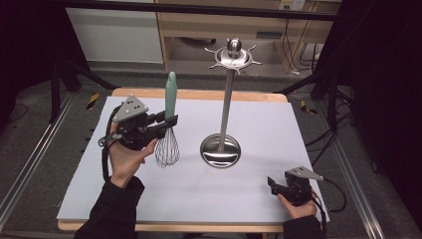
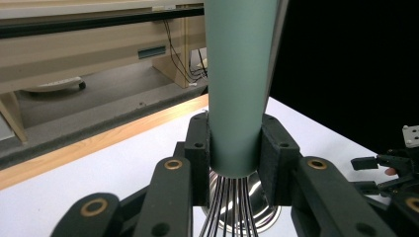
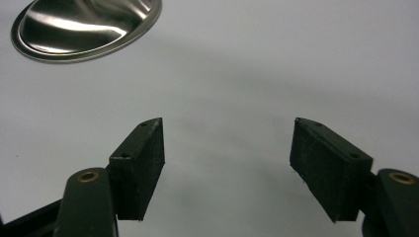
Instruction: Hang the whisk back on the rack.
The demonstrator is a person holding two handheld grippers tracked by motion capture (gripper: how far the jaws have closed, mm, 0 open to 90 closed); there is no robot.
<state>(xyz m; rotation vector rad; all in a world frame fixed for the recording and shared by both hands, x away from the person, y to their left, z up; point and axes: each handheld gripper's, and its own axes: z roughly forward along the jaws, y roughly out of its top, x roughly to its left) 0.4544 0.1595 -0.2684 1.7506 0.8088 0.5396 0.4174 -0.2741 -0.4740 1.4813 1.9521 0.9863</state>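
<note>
White table (image 1: 249, 189): left gripper (image 1: 166, 123) pinches whisk (image 1: 169, 124) (wires half hidden); right gripper (image 1: 271, 183) fingers spread.

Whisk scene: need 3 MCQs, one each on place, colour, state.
1. Where is the whisk?
A. hung on the stand
B. held upright in the left gripper, left of the stand
C. flat by the right gripper

2. Handle colour?
A. red
B. pale green
C. black

3. Right gripper's jaws?
A. open, holding nothing
B. shut on the whisk
C. shut on the stand

Answers: B, the jaws clamp the handle, wires down; B, green in the left gripper view; A, the jaws stand apart over the white tabletop.
</note>
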